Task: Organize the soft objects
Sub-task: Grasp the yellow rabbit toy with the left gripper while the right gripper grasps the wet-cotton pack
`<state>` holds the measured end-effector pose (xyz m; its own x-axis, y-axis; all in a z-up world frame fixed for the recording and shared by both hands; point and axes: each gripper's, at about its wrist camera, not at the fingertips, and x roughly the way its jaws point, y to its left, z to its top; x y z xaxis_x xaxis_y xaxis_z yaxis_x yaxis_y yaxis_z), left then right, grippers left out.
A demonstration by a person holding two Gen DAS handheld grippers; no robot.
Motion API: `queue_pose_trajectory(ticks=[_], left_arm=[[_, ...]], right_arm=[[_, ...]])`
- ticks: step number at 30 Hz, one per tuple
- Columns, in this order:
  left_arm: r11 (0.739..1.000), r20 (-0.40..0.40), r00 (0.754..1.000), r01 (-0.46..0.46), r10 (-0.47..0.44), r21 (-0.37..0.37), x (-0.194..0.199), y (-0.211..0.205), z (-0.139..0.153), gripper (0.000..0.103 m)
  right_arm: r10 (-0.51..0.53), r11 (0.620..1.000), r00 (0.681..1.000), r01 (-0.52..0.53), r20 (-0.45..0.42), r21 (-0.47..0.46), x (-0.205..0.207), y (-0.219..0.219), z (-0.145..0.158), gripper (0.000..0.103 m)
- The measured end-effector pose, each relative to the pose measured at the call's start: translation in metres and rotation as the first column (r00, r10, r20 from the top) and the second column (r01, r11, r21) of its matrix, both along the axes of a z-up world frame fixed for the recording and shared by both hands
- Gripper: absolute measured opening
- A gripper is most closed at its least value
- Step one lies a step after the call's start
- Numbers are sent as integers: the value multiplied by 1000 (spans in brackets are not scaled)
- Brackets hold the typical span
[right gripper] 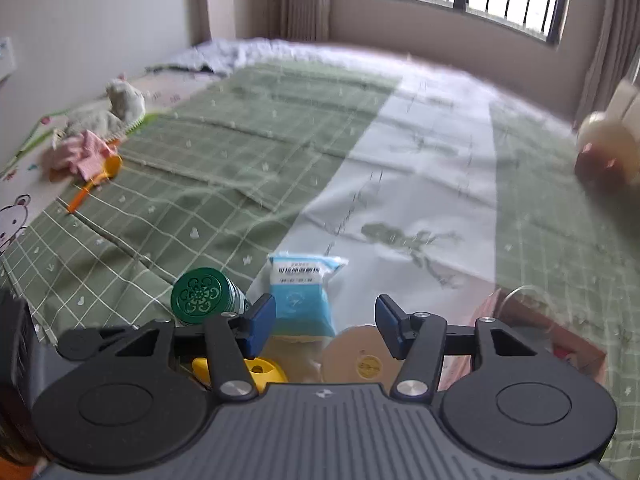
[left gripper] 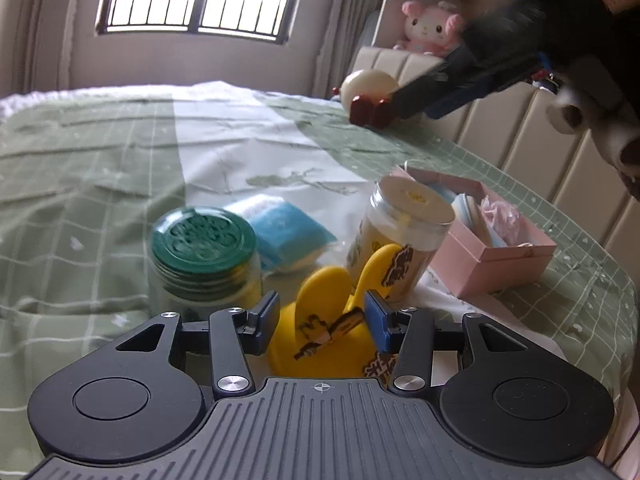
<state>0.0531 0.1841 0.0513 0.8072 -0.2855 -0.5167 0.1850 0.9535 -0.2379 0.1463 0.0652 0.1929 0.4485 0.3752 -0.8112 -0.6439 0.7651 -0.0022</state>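
so the landmark is the pink box (left gripper: 496, 256) on the green checked bedspread (left gripper: 80, 168), already holding pale blue and pink soft bits. just beside the box stands a clear jar with a cream lid (left gripper: 412, 208), and beyond that jar from the box lies the blue soft pack (left gripper: 288, 236), flat on the white stripe, with a green-lidded jar (left gripper: 204, 240) further out again. the left gripper (left gripper: 322, 314) has its jaws parted around a yellow rubbery piece (left gripper: 332, 320) close by the box; whether the pads actually press it i cannot tell. the right gripper (right gripper: 326, 322) hovers released, jaws wide, over the same cluster with the blue pack (right gripper: 304, 300) straight ahead between its fingers. that pack looks light and squashy in a slick plastic wrap, so it will likely deform and slide; my guess is a pinch across its middle, not the crimped end, holds best. far from the box, other plush things sit by the headboard (left gripper: 520, 128).
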Motion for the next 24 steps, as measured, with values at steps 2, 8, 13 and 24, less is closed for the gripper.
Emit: queue_pose_trajectory(ticks=[2, 8, 13, 24], left_arm=[[1000, -6, 1000, 4, -4, -28, 5, 0, -6, 50], [998, -7, 1000, 6, -7, -67, 6, 3, -15, 45], [996, -7, 1000, 6, -6, -92, 3, 8, -18, 43], [991, -13, 1000, 6, -8, -134, 6, 13, -21, 43]], right_arm=[[-26, 1000, 998, 25, -65, -18, 18, 14, -14, 55], [-93, 993, 974, 76, -206, -91, 68, 65, -67, 55], [-74, 978, 967, 23, -243, -207, 85, 103, -110, 55], [-76, 985, 948, 23, -309, -172, 94, 102, -127, 61]])
